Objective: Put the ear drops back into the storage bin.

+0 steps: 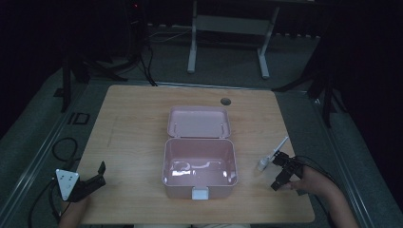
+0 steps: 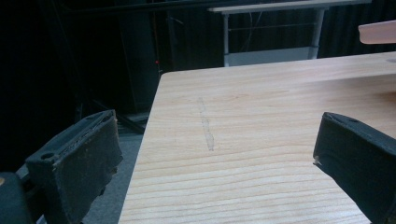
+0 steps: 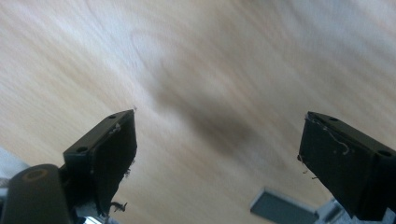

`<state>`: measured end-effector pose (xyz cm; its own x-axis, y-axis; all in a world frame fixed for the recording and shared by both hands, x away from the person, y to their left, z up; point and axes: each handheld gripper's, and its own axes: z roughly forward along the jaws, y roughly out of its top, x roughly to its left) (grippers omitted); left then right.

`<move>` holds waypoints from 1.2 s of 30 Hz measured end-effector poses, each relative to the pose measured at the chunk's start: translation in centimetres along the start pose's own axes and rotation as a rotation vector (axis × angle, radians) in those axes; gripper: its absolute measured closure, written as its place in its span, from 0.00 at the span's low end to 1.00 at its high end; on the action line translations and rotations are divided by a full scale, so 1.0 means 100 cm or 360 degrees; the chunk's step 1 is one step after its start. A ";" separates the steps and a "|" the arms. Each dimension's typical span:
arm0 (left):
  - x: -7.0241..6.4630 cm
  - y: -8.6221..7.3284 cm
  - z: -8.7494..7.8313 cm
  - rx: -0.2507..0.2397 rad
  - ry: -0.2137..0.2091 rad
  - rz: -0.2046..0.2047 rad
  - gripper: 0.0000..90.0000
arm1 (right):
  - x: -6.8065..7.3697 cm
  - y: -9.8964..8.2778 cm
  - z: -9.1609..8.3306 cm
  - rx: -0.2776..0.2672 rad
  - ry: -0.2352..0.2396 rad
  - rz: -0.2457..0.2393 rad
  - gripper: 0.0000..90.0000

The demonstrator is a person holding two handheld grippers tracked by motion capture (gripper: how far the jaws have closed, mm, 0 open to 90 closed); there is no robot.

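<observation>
Pink box (image 1: 199, 166) sits open mid-table; both grippers, left (image 1: 97, 175) and right (image 1: 280, 172), near the front edge, jaws wide.

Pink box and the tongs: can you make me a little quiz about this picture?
1. True or false: the pink box has its lid open.
2. The white toothbrush-like stick lies nearest which tongs: A left tongs, B right tongs?
3. Fill in: both tongs are ____, holding nothing.

Key: 1 true. 2 B. 3 open.
</observation>
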<state>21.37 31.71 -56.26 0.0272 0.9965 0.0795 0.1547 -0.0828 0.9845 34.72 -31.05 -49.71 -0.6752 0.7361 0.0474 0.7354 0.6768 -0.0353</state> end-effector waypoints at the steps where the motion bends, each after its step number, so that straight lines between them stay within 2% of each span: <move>1: 0.000 0.000 0.000 0.0000 0.0000 0.0000 0.01 | 0.000 0.003 0.000 -0.0010 -0.0009 0.0004 0.13; 6: 0.000 0.000 0.000 0.0000 -0.0004 -0.0001 0.01 | -0.003 0.019 -0.005 -0.0054 -0.0034 0.0040 0.17; 10: 0.000 0.000 0.001 0.0002 -0.0006 0.0000 0.01 | -0.003 0.026 -0.008 -0.0071 -0.0030 0.0020 0.21; 11: 0.000 0.000 0.001 0.0001 -0.0006 0.0000 0.01 | -0.003 0.031 -0.010 -0.0097 -0.0016 0.0009 0.27; 15: 0.000 0.000 0.001 0.0002 -0.0009 0.0003 0.01 | -0.003 0.038 -0.012 -0.0110 -0.0013 -0.0003 0.34; 19: 0.000 0.000 0.001 0.0003 -0.0012 0.0003 0.01 | -0.004 0.048 -0.010 -0.0098 -0.0005 0.0001 0.43; 26: 0.000 0.000 0.001 0.0003 -0.0016 0.0007 0.01 | -0.006 0.060 -0.005 -0.0073 -0.0006 0.0002 0.48; 27: 0.000 0.000 0.001 0.0003 -0.0016 0.0007 0.01 | -0.007 0.063 -0.004 -0.0062 -0.0020 -0.0002 0.51; 34: 0.000 0.000 0.001 0.0003 -0.0018 0.0007 0.01 | -0.007 0.071 0.002 0.0001 0.0012 -0.0018 0.59; 36: 0.000 0.000 0.001 0.0004 -0.0016 0.0005 0.01 | -0.006 0.074 0.002 0.0027 0.0014 -0.0026 0.64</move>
<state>21.46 31.70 -56.27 0.0379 0.9960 0.0811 0.1569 -0.0861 0.9839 40.52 -26.47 -50.24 -0.6866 0.7248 0.0568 0.7230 0.6889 -0.0516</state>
